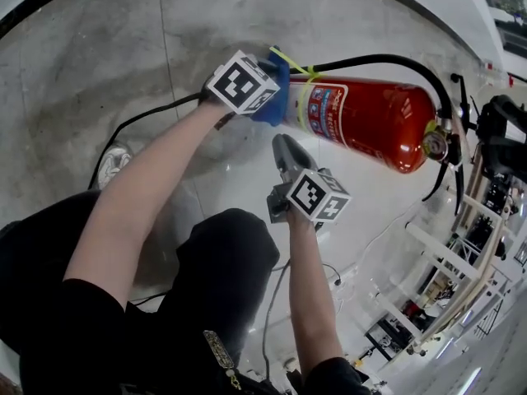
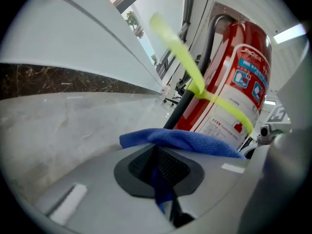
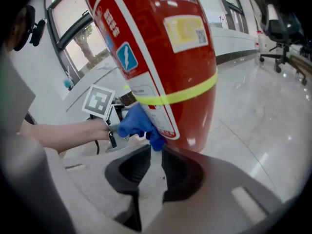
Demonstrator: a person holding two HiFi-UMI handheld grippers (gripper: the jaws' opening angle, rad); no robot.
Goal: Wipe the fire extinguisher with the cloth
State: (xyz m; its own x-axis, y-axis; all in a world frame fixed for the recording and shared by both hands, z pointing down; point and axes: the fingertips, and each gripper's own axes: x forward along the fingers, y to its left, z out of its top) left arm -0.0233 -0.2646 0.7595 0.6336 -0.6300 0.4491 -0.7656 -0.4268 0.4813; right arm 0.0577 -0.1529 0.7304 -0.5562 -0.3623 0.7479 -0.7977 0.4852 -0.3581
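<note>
Fire extinguisher point(image 1: 370, 118): stands upright on the pale polished floor point(image 1: 206, 15), in front of the person and between the two arms.
Look: glossy red cylinder with a white printed label, a yellow band point(image 3: 180, 95) round the lower body, a black hose point(image 1: 370, 58) arching from the valve, and a small gauge point(image 1: 434, 144) at the neck. No dirt can be made out on the shell.
Cloth point(image 1: 274, 89): blue, bunched, lying against the lower body just under the yellow band.
Left tongs point(image 2: 163, 169): closed on the cloth, a fold pinched between the pads and the rest spilling over the tips. The bunch sits in front of the tips, probably so that fabric rather than metal meets the paint.
Right tongs point(image 3: 155, 152): jaws a little apart with only floor between them, so empty. They point down at the foot of the cylinder, likely to steady it against the push of wiping; contact cannot be told.
Stage: wiping seems under way low on the body.
</note>
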